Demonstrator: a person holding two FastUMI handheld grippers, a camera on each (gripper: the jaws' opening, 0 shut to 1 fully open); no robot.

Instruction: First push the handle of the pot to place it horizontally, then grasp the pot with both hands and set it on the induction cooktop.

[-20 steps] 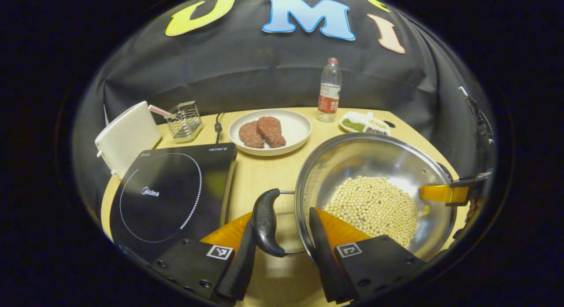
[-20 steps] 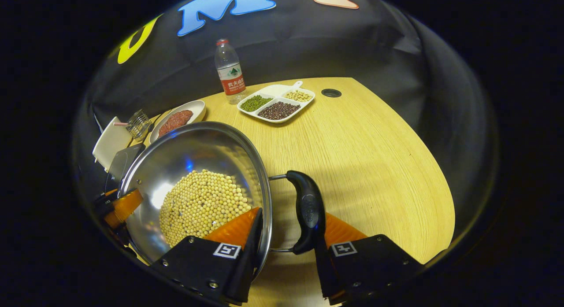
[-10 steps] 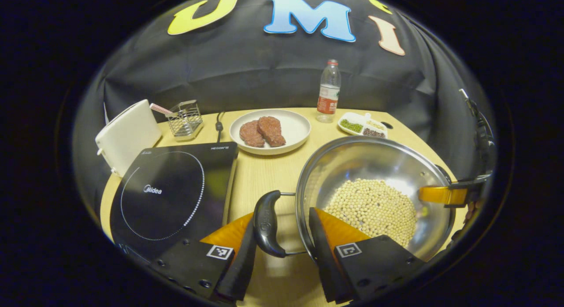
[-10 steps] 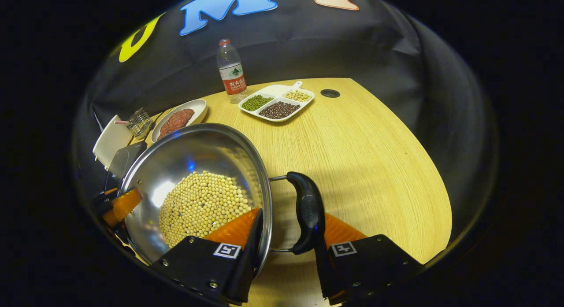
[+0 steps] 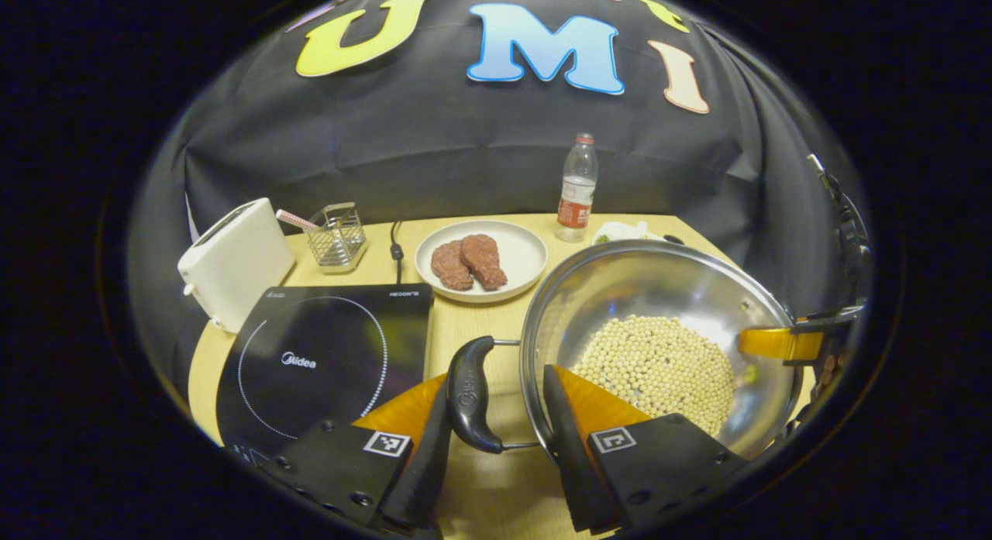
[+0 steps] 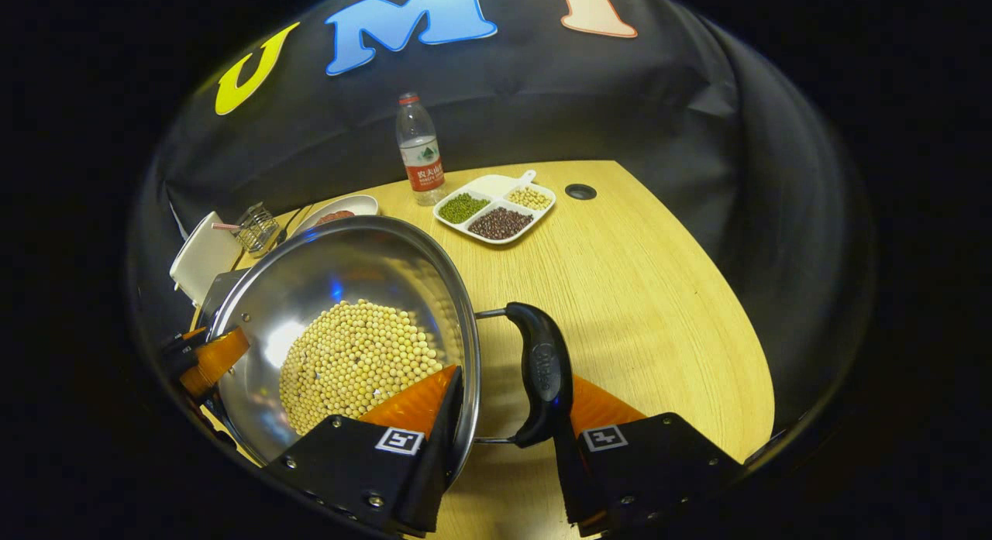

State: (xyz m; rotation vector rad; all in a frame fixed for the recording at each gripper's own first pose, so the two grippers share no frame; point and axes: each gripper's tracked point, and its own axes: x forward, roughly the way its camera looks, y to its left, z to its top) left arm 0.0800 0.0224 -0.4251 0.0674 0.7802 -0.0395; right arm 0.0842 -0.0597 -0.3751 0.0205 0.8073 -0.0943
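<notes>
Heavy, slippery pot (image 5: 659,331) of beans; best held by both handles (image 5: 469,393), fingers (image 5: 422,462) clamped on each.

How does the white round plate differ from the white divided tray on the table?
The plate is round and undivided; the tray is more rectangular, split into compartments, with a small handle. The plate holds two brown meat patties; the tray holds green, dark and pale beans. The plate sits nearer the induction cooktop; the tray is beyond the water bottle. Both are white and rest on the wooden table.

Polished mirror-bright steel pot (image 5: 659,292), glossy black glass cooktop (image 5: 325,362), matt light woodgrain table (image 6: 635,292)
</notes>
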